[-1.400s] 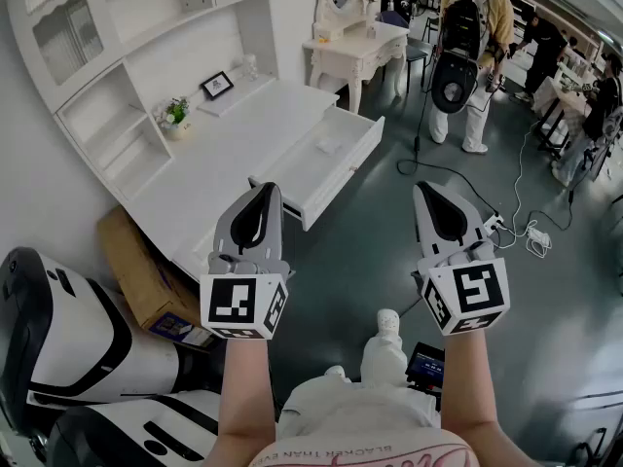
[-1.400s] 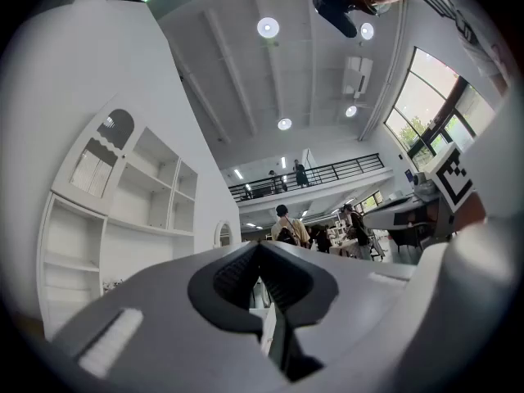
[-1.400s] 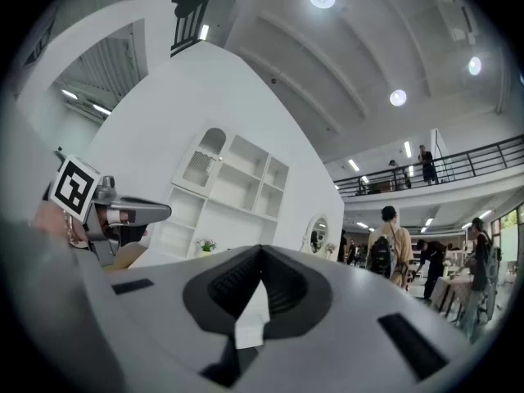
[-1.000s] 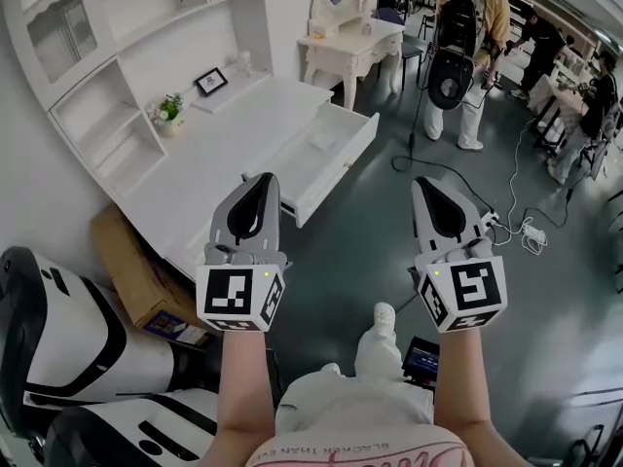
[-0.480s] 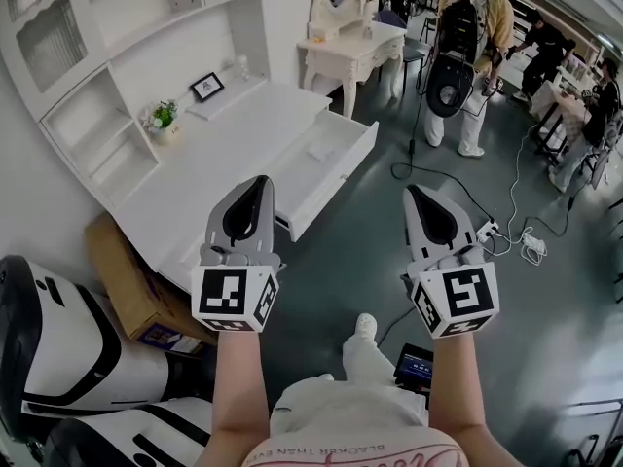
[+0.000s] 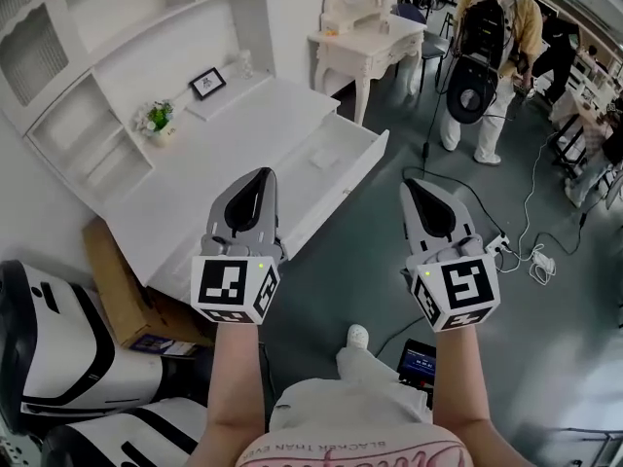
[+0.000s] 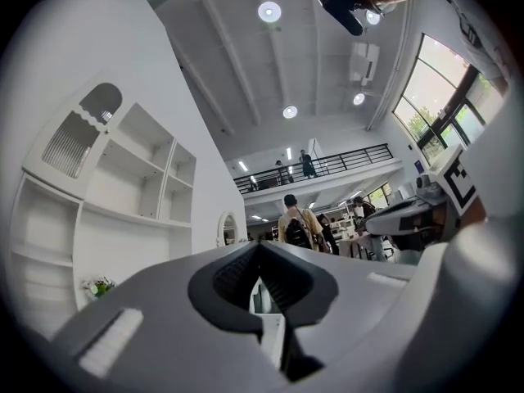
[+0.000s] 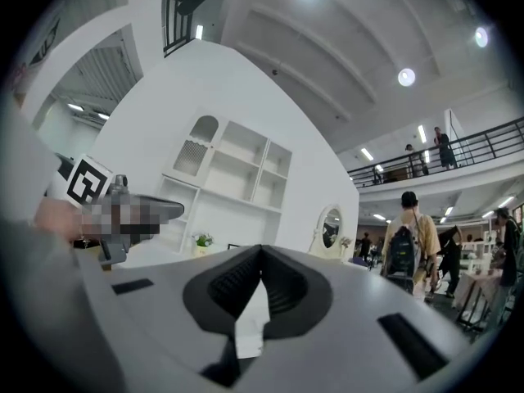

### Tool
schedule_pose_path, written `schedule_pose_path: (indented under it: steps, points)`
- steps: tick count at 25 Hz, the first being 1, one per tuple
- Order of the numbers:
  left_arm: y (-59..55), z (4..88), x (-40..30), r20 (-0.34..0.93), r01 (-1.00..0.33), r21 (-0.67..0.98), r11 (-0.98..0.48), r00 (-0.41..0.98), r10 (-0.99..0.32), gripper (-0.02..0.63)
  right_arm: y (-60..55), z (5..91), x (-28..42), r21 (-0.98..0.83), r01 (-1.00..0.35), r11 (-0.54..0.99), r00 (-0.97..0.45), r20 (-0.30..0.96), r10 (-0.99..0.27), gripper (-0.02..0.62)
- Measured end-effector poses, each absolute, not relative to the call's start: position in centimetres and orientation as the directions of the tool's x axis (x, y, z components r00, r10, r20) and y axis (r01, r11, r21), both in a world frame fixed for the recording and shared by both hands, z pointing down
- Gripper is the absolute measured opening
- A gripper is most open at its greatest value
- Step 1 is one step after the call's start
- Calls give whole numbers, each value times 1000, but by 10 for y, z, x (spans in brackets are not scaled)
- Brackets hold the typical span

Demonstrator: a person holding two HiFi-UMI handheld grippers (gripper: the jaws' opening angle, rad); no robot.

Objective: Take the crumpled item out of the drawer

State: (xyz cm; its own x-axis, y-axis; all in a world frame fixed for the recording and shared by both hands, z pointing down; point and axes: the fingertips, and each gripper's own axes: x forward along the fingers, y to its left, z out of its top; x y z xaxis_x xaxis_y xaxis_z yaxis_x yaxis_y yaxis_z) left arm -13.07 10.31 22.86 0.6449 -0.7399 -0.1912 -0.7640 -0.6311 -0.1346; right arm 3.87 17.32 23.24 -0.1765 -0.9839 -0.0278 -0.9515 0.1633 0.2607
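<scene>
we hold the left gripper (image 6: 255,185) and right gripper (image 6: 419,193) side by side ahead of us, both pairs of jaws pressed together on nothing, likely because we stand too far from the desk (image 6: 214,163) to reach. the drawer (image 6: 341,188) stands open, and a small pale lump inside, probably the crumpled item (image 6: 324,155), lies well beyond both jaws, nearer the left.

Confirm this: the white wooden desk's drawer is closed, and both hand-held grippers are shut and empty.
Not closed: the head view shows the white wooden desk's drawer pulled open. The left hand-held gripper and right hand-held gripper are indeed shut and empty.
</scene>
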Motion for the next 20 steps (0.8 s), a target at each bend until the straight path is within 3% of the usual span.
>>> schedule_pose_path:
  steps: [11, 20]
  points:
    - [22, 231, -73, -174, -833, -125, -539, 553, -815, 9, 76, 251, 109, 230, -931, 284, -285, 31, -958, 6]
    - [-14, 242, -58, -133, -857, -146, -495, 513, -848, 9, 24, 266, 126, 202, -912, 358, -354, 55, -934, 6]
